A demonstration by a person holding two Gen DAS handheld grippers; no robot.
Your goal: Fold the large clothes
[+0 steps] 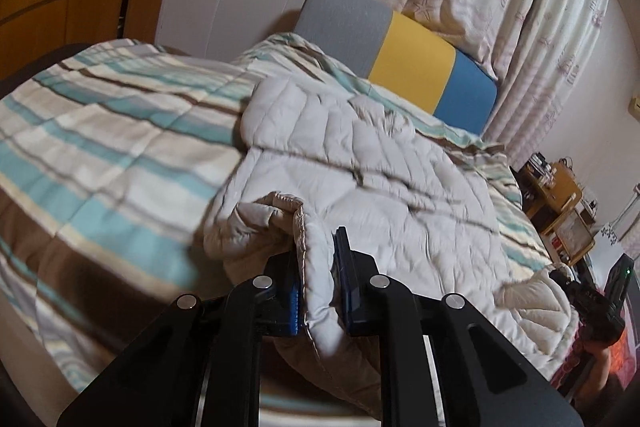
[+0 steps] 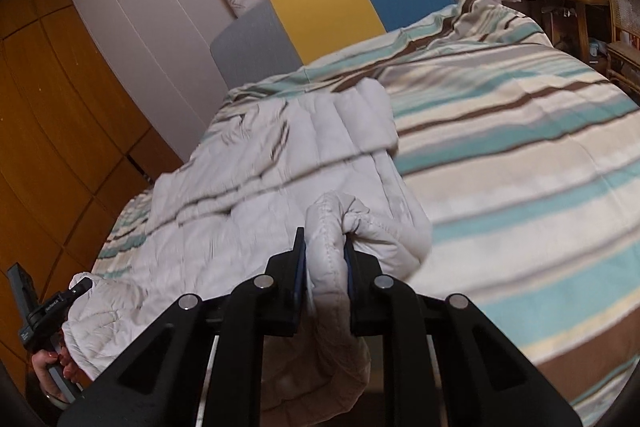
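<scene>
L gripper [image 1: 320, 283] clamped tight on hem of white quilted puffer coat [image 1: 360, 167], bottom centre | R gripper [image 2: 325, 283] pinched same coat's hem | coat spread mid-frame over striped teal-brown-cream bedspread [image 1: 100, 131] | both corners lifted

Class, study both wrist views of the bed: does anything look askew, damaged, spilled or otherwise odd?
Nothing looks damaged or spilled. The white quilted jacket lies rumpled, one sleeve folded across it. The striped bedspread is bunched near the headboard. Left gripper and right gripper each pinch the jacket's hem, as folding needs.
</scene>
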